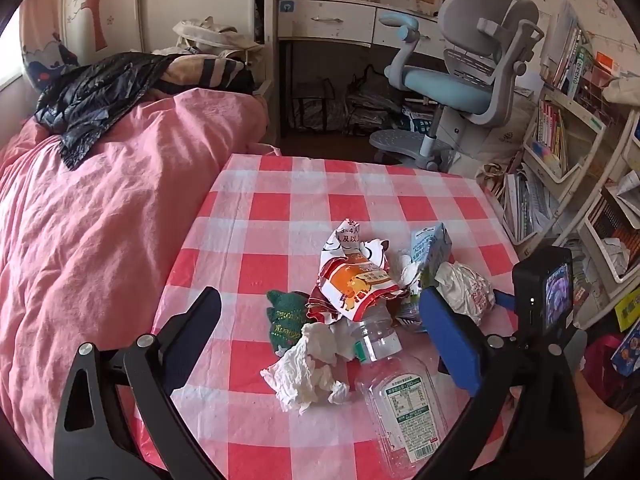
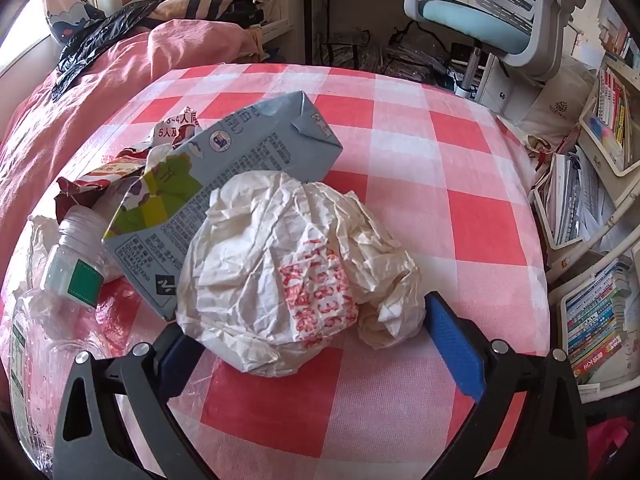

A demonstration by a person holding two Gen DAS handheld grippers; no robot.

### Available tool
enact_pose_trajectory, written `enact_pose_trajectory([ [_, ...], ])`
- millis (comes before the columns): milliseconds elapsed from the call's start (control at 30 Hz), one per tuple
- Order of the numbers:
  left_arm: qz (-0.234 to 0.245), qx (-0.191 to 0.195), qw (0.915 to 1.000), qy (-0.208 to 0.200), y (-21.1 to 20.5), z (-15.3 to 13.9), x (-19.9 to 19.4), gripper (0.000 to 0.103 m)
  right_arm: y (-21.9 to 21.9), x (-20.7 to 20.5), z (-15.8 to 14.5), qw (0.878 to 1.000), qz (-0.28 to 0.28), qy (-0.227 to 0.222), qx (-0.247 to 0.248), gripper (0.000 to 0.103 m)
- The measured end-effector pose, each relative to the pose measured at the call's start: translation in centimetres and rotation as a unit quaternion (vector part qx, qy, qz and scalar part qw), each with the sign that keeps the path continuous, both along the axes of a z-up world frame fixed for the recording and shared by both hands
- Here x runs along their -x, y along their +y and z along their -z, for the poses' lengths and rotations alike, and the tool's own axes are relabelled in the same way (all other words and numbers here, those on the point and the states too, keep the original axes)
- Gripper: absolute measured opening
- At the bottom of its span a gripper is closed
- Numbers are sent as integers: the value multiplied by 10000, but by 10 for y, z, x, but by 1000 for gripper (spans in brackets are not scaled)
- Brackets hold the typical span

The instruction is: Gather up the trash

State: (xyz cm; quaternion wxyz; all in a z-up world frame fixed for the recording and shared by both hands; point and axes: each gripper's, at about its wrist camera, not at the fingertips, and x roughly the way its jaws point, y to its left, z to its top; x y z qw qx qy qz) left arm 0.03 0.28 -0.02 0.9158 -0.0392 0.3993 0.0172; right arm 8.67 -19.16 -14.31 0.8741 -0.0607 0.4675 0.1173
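right wrist: hand-held gripper (image 2: 316, 344) agape around crinkled, perhaps greasy, paper wrapper (image 2: 288, 272).

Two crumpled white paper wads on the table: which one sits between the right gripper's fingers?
The wrapper with red print, beside the grey carton. The right gripper is open around it. The plain tissue lies by the bottle.

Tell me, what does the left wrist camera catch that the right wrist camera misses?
Only the left wrist view shows the green pouch, the white tissue wad, and the other tool's small camera. Only the right wrist view shows the red print on the crumpled paper wrapper up close, lying between the open right tongs without being pinched. Both show the checked tablecloth, the blue-grey carton, the clear plastic bottle, the black bag on the pink bed, and the desk chair.
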Motion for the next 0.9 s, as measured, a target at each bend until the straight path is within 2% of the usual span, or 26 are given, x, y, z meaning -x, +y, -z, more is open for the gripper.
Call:
enact_pose_trajectory([
  [100, -66, 38, 9999, 68, 7, 1, 1, 96, -2, 3, -3, 9999, -65, 119, 71, 97],
  [167, -97, 69, 9999, 89, 13, 1, 5, 96, -6, 15, -12, 9993, -38, 70, 361, 97],
  [300, -159, 138, 9998, 71, 13, -3, 3, 96, -25, 61, -48, 9951, 123, -753, 635, 97],
  [400, -161, 99, 9998, 120, 10, -1, 2, 96, -36, 109, -70, 9871, 239, -1510, 485, 97],
  [567, -113, -15, 9999, 49, 2, -2, 8, 96, -20, 128, -81, 9787, -87, -2003, 438, 97],
  [733, -144, -191, 9997, -10, 6, 0, 12, 96, -3, 125, -76, 9775, -420, -2029, 393, 97],
  [900, -259, -114, 9996, -2, 18, 1, 11, 96, 8, 130, -74, 9730, -691, -2162, 413, 97],
])
